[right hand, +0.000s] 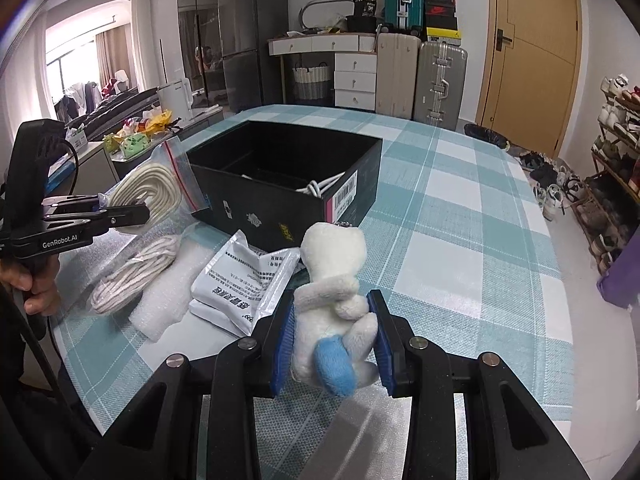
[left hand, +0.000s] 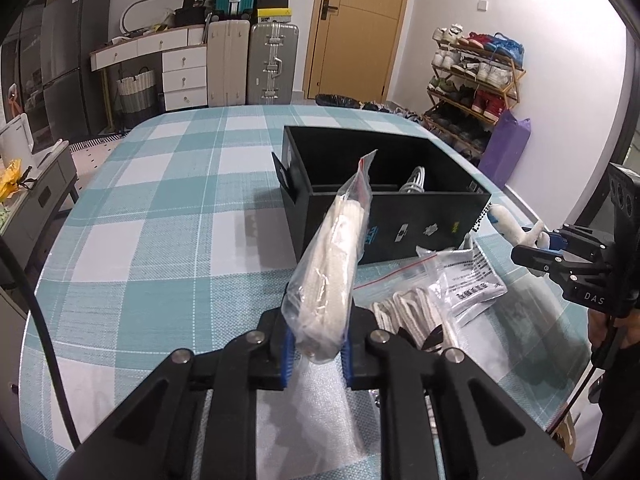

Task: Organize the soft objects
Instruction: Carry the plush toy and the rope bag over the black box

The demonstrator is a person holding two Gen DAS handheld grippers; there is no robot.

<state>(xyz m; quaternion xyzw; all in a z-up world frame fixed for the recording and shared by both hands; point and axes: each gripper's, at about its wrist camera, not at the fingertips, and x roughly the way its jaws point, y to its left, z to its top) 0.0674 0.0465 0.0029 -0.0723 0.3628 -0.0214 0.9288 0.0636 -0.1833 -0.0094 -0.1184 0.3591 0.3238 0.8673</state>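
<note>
Open tablecloth (left hand: 160,208) beside box (left hand: 304,184)

Home: suitcases (right hand: 439,80), shoe rack (left hand: 476,80), fridge (right hand: 252,40)

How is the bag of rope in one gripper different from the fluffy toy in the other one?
The bag of rope is a clear zip bag with a red strip, holding coiled cream cord; the plush toy is bare white fluff with a blue patch. The left gripper holds the bag, the right gripper the toy. The bag looks longer and flatter; the toy is rounder. Both are soft, lifted off the table, near the black box.
</note>
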